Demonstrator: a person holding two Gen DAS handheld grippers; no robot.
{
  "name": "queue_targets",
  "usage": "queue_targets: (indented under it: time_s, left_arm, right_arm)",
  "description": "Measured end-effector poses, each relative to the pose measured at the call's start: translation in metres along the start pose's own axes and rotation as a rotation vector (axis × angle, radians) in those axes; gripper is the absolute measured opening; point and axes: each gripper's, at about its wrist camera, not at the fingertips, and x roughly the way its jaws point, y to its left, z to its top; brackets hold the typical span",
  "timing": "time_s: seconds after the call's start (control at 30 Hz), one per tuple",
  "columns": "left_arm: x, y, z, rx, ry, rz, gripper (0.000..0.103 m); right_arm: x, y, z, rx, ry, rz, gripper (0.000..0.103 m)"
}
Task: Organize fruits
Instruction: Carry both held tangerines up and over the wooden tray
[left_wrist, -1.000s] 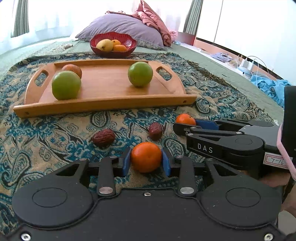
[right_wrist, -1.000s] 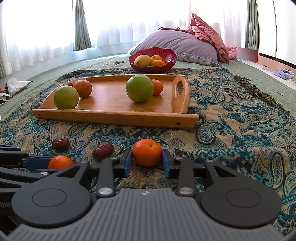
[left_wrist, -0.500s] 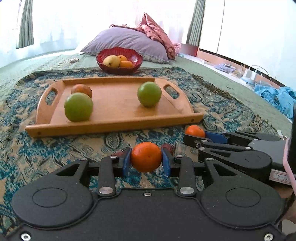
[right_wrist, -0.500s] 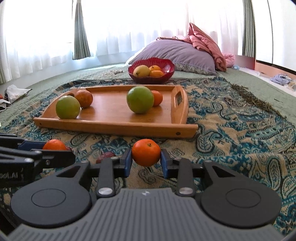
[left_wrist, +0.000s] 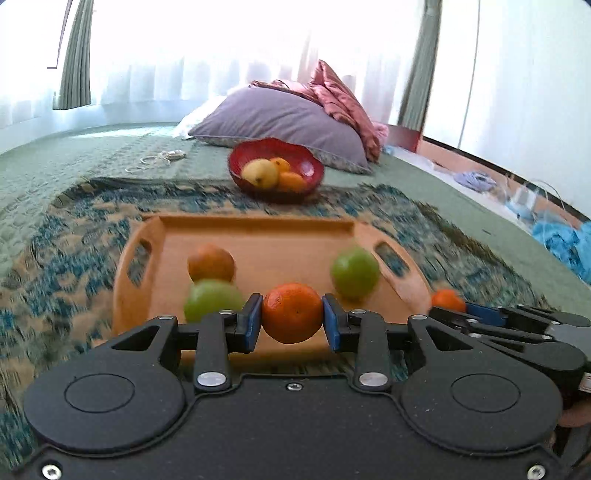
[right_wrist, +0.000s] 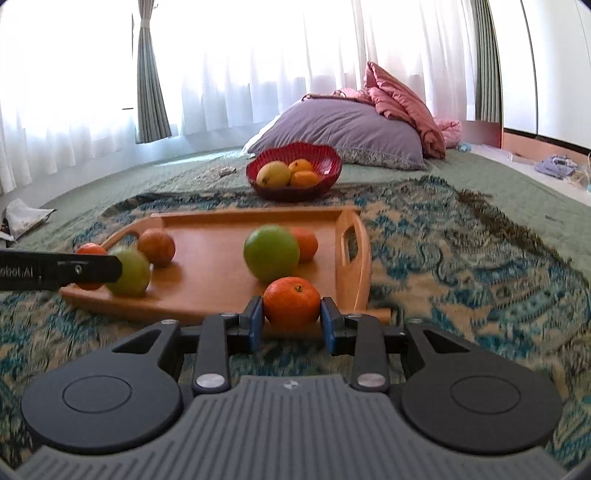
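1. The bed (right_wrist: 480, 177), under a green cover, carries everything. A patterned rug (right_wrist: 461, 266) lies over it, giving the fruit a flat, soft place to sit.
2. A purple pillow (right_wrist: 343, 129) lies at the far end, out of the way of the work.
3. The wooden tray (right_wrist: 207, 291) lies on the rug in front of both tongs. Its raised rim keeps round fruit from rolling off, which likely makes it a sorting place.
4. The red bowl (right_wrist: 325, 158) stands beyond the tray, holding a yellow fruit and orange ones. It looks like the home for like-coloured fruit, so it may be the goal.
5. On the tray lie two green apples (right_wrist: 270, 253), well apart, each with an orange fruit just behind.
6. The left tongs (left_wrist: 291, 323) pinch an orange (left_wrist: 291, 312) between the blue pads, at its widest part so it cannot slip. It hangs in front of the tray's near edge, off the rug.
7. The right tongs (right_wrist: 291, 319) pinch another orange (right_wrist: 291, 302) the same way, near the tray's right handle.
8. With both held level and side by side, I judge the carry is under way, with setting down yet to do.
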Motion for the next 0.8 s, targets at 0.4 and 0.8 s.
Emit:
queue_targets:
  time_s: [0.4, 0.8]
  left_arm:
    - [0.078, 0.057, 0.08, -0.022, 0.076, 0.014, 0.033]
    - [0.175, 0.104, 0.098, -0.146, 0.245, 0.071, 0.033]
  right_arm:
    - [0.068, -0.006, 0.088, -0.013, 0.065, -0.001, 0.036]
    - [0.171, -0.007, 0.116, 0.067, 0.289, -0.027, 0.036]
